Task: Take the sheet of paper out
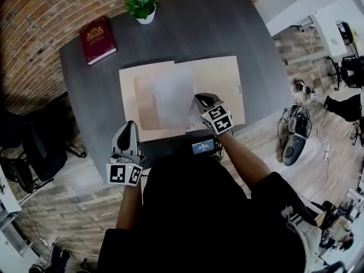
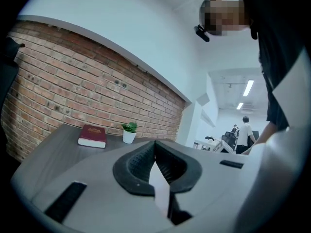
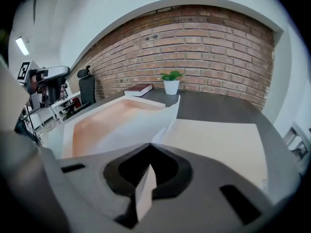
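Right hand-held gripper [image 3: 150, 143] pinching sheet of paper [image 3: 141, 119] by its corner (raised above the folder [image 3: 218, 144])

Right gripper [image 1: 199, 98], angled down, pinches the sheet of paper [image 1: 173, 95]; left gripper [image 1: 128, 125] sits level, jaws together.

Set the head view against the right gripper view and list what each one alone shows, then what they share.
Only the head view: the left gripper near the table's front edge, a small lit screen below the right gripper, and the cable-strewn floor.
Only the right gripper view: its jaws pressed together on the corner of the sheet of paper, the sheet's edge curling up off the folder, and a ceiling light.
Both: sheet, folder, red book, potted plant, table and brick wall.
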`<state>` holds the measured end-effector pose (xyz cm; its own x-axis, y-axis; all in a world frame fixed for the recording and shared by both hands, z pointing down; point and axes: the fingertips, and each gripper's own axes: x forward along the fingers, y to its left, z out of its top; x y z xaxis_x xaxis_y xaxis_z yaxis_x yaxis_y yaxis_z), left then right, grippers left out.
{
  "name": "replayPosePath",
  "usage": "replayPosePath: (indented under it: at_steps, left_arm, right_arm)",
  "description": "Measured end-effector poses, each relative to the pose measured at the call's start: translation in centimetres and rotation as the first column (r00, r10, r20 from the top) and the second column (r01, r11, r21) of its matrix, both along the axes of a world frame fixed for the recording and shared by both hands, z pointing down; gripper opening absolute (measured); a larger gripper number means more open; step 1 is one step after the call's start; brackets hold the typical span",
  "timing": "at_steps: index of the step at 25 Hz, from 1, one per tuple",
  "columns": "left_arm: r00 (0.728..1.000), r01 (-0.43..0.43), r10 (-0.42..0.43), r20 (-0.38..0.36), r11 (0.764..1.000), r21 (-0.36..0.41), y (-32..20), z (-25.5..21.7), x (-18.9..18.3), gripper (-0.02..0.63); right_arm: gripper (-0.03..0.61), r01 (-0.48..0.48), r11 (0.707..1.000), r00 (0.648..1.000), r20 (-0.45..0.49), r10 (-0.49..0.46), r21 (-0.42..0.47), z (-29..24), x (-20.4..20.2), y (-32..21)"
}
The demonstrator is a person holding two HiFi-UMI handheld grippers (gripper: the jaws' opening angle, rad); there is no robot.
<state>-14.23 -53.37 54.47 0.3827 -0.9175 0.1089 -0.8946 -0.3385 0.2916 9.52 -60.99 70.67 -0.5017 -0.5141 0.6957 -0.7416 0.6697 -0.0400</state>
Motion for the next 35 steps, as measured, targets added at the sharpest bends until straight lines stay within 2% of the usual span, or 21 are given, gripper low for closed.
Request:
replayPosePath:
  at_steps: [9, 17, 26, 35]
  left_arm:
    - [0.997, -0.076, 0.077, -0.022, 0.996, 0.038, 1.4, -1.0, 2.0, -0.005]
    - [0.981, -0.190, 0.192, -0.030, 0.979, 0.067, 2.7, -1.8, 5.6, -0.005]
    - [0.967, -0.252, 0.255, -0.025, 0.964, 0.089, 3.9, -2.7, 8.1, -0.005]
    - [0.972, -0.233, 0.235, 0.000, 0.965, 0.122, 7.2, -5.0, 10.4, -0.005]
  right_arm:
    - [0.005, -0.099, 0.993, 0.994, -0.030, 0.101, 0.072, -3.1, 5.6, 2.0]
    - [0.005, -0.181, 0.972, 0.982, -0.019, 0.186, 0.152, -6.6, 10.4, 3.4]
    - [0.005, -0.108, 0.944, 0.988, -0.075, 0.137, 0.311, -12.4, 12.0, 4.8]
    - [0.005, -0.056, 0.887, 0.998, 0.006, 0.060, 0.459, -20.2, 10.9, 9.2]
